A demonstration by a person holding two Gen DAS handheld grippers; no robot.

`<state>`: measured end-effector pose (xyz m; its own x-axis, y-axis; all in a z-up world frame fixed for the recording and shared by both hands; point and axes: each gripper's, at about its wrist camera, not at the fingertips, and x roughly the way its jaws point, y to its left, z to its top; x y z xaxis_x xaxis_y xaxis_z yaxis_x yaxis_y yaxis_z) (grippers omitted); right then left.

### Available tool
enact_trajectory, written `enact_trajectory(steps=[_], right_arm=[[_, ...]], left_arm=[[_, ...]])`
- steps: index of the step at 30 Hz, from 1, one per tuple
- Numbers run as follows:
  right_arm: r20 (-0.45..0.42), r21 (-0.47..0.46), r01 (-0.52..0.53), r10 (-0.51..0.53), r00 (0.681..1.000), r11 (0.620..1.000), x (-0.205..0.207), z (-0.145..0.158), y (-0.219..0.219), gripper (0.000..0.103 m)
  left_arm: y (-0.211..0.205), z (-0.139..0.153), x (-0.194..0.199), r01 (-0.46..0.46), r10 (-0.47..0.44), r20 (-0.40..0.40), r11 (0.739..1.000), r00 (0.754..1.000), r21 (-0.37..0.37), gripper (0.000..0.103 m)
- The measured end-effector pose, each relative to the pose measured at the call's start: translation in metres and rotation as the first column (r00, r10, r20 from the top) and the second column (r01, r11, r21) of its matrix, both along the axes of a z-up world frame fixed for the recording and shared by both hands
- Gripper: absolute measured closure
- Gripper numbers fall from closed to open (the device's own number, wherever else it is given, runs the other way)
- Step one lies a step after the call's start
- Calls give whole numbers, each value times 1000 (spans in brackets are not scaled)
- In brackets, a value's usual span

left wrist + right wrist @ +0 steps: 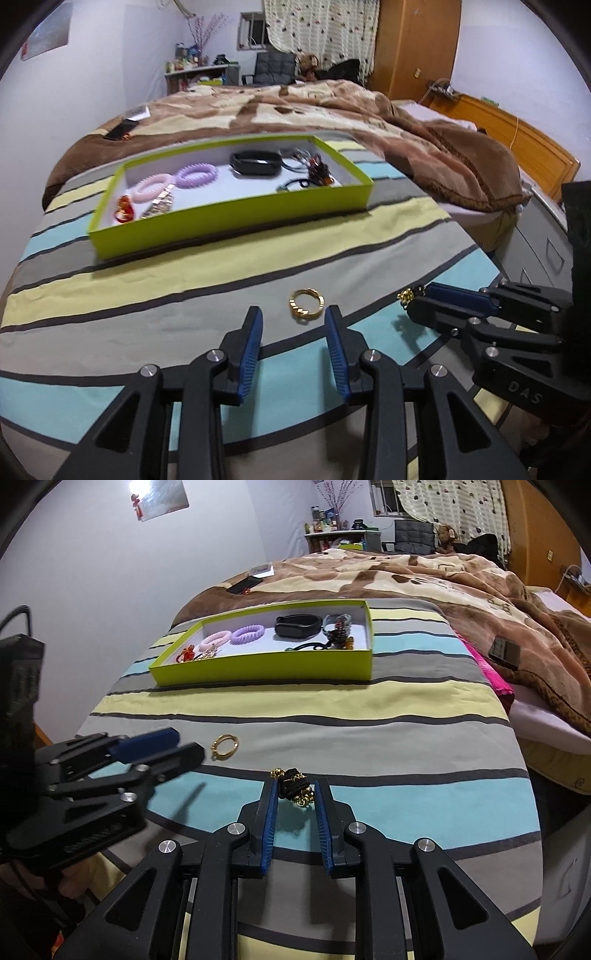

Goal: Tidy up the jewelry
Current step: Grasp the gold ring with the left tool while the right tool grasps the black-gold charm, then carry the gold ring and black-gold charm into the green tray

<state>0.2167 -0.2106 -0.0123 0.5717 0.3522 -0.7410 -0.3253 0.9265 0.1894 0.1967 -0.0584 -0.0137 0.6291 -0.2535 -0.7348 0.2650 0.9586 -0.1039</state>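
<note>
Gold ring just beyond left gripper, spread apart, right gripper clamping black-and-gold bracelet

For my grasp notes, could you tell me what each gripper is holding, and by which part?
The right gripper clamps the black-and-gold bracelet across its bunched middle. The left gripper holds nothing; its jaws stand open before the gold ring.

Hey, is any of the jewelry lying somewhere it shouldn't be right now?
Yes. A gold ring lies loose on the striped bedspread, outside the green tray. A black-and-gold piece is also outside it, between the right gripper's fingers.
</note>
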Motion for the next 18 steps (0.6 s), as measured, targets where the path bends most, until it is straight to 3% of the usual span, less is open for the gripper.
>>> enact_trajectory(steps=[5,10,14,18], right_arm=[[-4,15,5,-5,1000,1000,1,-2,-7,82],[-4,24,10,-10,1000,1000,1,-3,-11,82],[-1,24,12,-12,1000,1000,1,-2,-12,82],[5,23,14,-14,1000,1000,-2,0,-13,82]], left_arm=[[-10,-8,11,7,-5,-46,999,999,37,67],[-18,-10,14,5,-2,-39,997,999,83,67],[-20,-10,16,10,-7,-36,996,999,91,80],[-16,-9,15,9,-6,-38,997,999,73,80]])
